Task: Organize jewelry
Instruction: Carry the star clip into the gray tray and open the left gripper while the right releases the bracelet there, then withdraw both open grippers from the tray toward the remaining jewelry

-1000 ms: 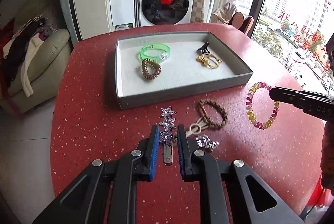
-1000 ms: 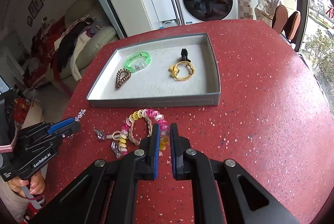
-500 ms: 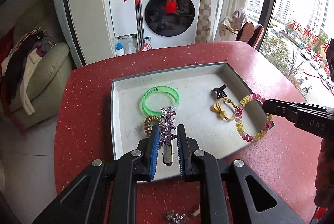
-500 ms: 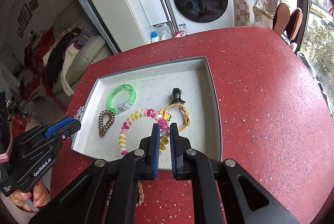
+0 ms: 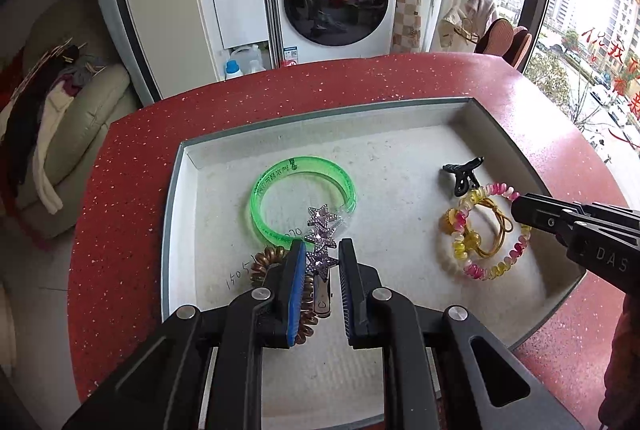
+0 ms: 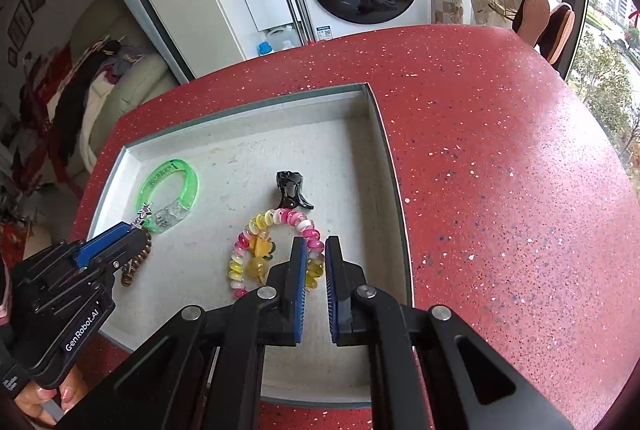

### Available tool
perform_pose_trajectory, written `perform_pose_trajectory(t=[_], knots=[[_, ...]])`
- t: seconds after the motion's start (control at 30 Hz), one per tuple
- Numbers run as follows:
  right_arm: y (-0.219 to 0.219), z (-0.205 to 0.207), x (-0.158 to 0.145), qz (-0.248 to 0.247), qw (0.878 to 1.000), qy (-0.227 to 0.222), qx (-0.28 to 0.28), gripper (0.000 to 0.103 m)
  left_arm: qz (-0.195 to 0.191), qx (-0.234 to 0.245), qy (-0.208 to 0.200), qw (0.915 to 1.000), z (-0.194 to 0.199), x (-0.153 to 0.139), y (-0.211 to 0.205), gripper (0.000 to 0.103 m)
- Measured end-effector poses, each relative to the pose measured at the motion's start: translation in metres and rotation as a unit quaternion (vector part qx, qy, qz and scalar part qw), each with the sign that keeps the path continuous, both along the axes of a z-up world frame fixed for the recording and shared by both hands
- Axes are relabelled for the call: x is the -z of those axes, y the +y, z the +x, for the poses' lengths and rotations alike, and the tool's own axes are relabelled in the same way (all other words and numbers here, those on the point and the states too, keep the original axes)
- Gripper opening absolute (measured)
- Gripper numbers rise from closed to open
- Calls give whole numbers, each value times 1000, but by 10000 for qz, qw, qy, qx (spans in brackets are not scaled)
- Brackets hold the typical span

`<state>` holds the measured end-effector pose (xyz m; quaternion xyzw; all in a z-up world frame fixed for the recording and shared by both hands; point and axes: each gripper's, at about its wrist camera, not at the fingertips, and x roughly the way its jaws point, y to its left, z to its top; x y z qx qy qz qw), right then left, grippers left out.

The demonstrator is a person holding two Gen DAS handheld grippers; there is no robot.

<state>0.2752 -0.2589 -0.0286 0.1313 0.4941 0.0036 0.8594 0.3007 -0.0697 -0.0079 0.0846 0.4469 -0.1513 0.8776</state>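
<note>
Two claws reach over one shallow grey tray with a pale, scuffed floor, set on a red speckled worktop. The left claw is nearly closed on one hair clip topped with three glittery silver stars, held above the tray's near left part. The right claw is closed on one coiled bracelet of pink, yellow and white loops, which hangs low over the tray's right half.

Four things lie in the tray: one clear green plastic bangle, open at one side; one brown spiral hair tie beside the left claw; one small black claw clip; and one yellow elastic hair tie under the bracelet.

The tray walls are low and straight. Its far half and middle are bare, and red worktop runs wide to the right of the tray.
</note>
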Motion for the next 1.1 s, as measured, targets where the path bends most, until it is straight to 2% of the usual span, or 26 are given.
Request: perform_pose_trajectory(t=[0.23, 0.47, 0.53, 0.6, 0.63, 1.07, 1.1], knots=[[2, 2, 9, -57, 9999, 75, -38, 10, 293, 51, -44, 9995, -1, 12, -10, 35], [2, 1, 9, -5, 10000, 57, -51, 11, 497, 50, -177, 9986, -4, 13, -13, 36], [1, -1, 5, 66, 10000, -12, -59, 18, 498, 1, -193, 9986, -5, 12, -11, 36], [-1, -5, -1, 150, 9998, -142, -35, 44, 467, -39, -268, 9985, -7, 8, -9, 36], [-1, -7, -4, 187, 9996, -231, -22, 48, 448, -46, -322, 9985, -8, 6, -9, 36], [-1, -41, -37, 474, 9968, -633, 69, 53, 58, -203, -504, 9985, -18, -21, 9, 36], [0, -44, -38, 481, 9968, -640, 60, 55, 32, -210, -520, 9984, -20, -23, 11, 46]])
